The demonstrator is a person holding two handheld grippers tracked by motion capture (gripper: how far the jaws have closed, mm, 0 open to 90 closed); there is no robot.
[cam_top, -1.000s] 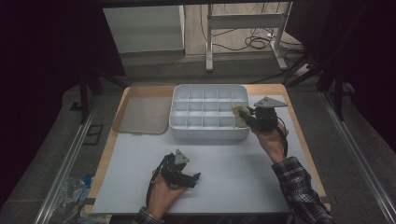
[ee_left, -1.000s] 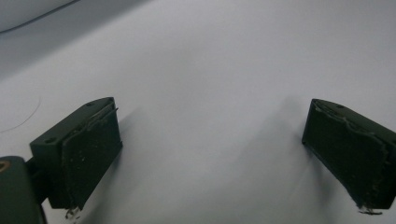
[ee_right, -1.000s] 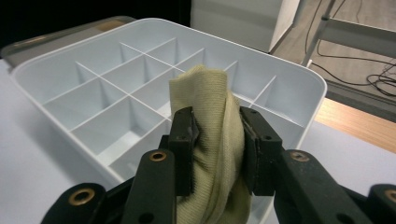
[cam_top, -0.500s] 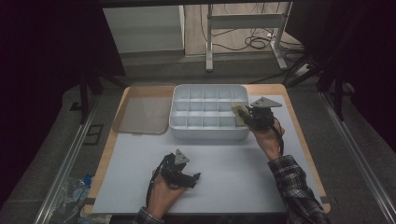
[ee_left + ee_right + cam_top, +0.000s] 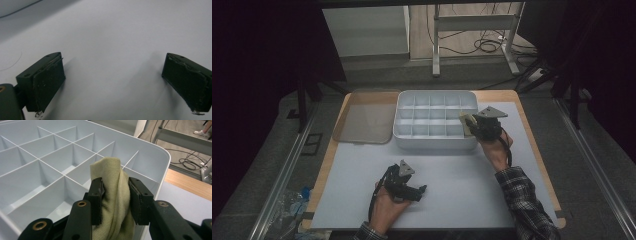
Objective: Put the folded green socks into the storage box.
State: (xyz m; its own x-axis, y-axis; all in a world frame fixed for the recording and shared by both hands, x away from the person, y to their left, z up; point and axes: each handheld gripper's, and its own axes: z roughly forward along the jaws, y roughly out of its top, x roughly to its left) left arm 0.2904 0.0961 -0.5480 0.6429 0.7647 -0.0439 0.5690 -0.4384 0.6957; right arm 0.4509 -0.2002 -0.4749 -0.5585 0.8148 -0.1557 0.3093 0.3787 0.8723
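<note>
- A yellow-green cloth [image 5: 113, 195] is sitting bunched up between the fingers [image 5: 96, 200] of the right gripper [image 5: 475, 125], and the fingers are squeezing it from both sides.
- Those fingers have just been opening a little, but the cloth is staying between them and the pads are touching it.
- The cloth is hanging over the near right corner of a white box [image 5: 407, 142] with many little rooms inside.
- In the right gripper view, the top of the cloth is poking up above the fingers, and the bottom is hanging down past them, over the rooms by the box's end wall.
- The little rooms that can be seen are bare, with thin white walls between them.
- A see-through lid [image 5: 362, 120] is lying flat just beside the box, on its left side.
- The box and the lid are sitting on a table [image 5: 532, 130] covered by a big white sheet [image 5: 462, 190].
- The left gripper [image 5: 414, 191] is resting low on the white sheet, well apart from the box, near the front of the table.
- Its fingers [image 5: 47, 82] are spread wide apart and are holding nothing; the bare white sheet is lying between them.
- A checked sleeve [image 5: 527, 205] is covering the person's right arm.
</note>
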